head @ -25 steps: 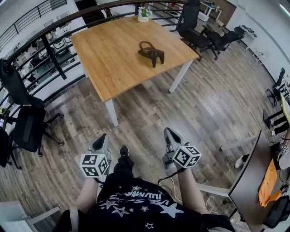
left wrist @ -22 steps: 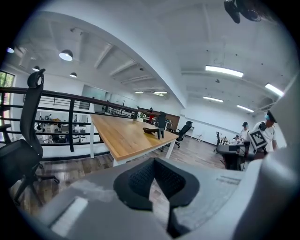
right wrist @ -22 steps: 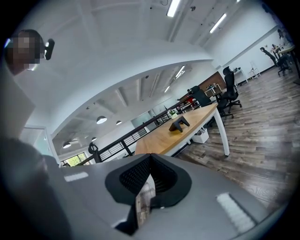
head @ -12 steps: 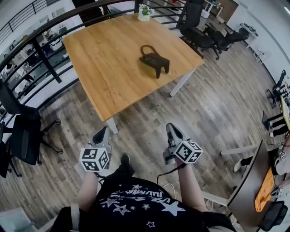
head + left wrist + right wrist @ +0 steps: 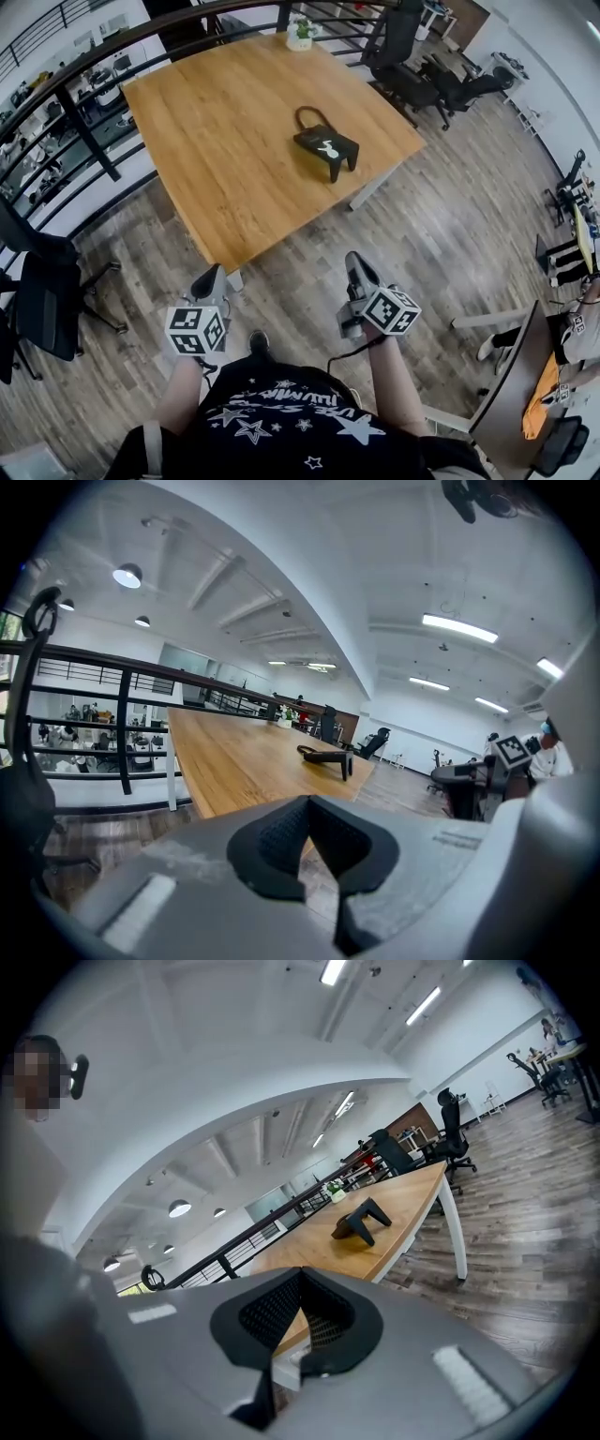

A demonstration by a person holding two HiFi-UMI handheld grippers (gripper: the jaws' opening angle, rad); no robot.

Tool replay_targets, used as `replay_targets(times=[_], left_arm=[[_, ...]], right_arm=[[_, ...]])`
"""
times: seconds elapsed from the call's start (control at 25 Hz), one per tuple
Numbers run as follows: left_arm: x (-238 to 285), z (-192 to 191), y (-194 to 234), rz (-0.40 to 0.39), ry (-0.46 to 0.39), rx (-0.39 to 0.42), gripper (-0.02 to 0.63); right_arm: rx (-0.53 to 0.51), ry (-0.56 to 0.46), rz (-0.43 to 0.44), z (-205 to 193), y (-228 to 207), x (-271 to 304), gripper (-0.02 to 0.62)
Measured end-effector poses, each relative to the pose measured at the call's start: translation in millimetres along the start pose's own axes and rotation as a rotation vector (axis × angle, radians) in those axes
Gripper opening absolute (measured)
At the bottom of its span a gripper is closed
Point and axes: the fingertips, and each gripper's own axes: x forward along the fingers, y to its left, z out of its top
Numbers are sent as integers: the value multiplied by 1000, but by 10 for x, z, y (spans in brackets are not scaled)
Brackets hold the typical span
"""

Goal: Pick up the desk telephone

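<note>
- Table (image 5: 234,159): centre, standing on the floor (image 5: 450,216).
- Desk telephone (image 5: 326,147): on the table, right of its middle.
- Potted plant (image 5: 300,33): on the table, at its far edge.
- Railing (image 5: 89,141): along the table's left and far sides.
- Office chairs (image 5: 412,70): behind the table's far right corner (two at least).
- Chair (image 5: 47,281): left, beside the railing.
- Left gripper (image 5: 211,277), right gripper (image 5: 354,264): side by side over the floor, before the table's near corner, well apart from the telephone.
- Second desk (image 5: 511,375): near right.

The person wears a black T-shirt (image 5: 281,422) printed with white stars and lettering, while the grey left gripper (image 5: 212,275) and right gripper (image 5: 355,261) each carry a black-and-white marker cube (image 5: 196,329).
</note>
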Motion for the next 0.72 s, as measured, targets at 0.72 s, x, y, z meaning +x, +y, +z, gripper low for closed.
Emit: replay_targets(times=[0.72], left_arm=[[427,123,109,-9,29,-3,2]], right_arm=[[81,8,-25,140,-331,427,52]])
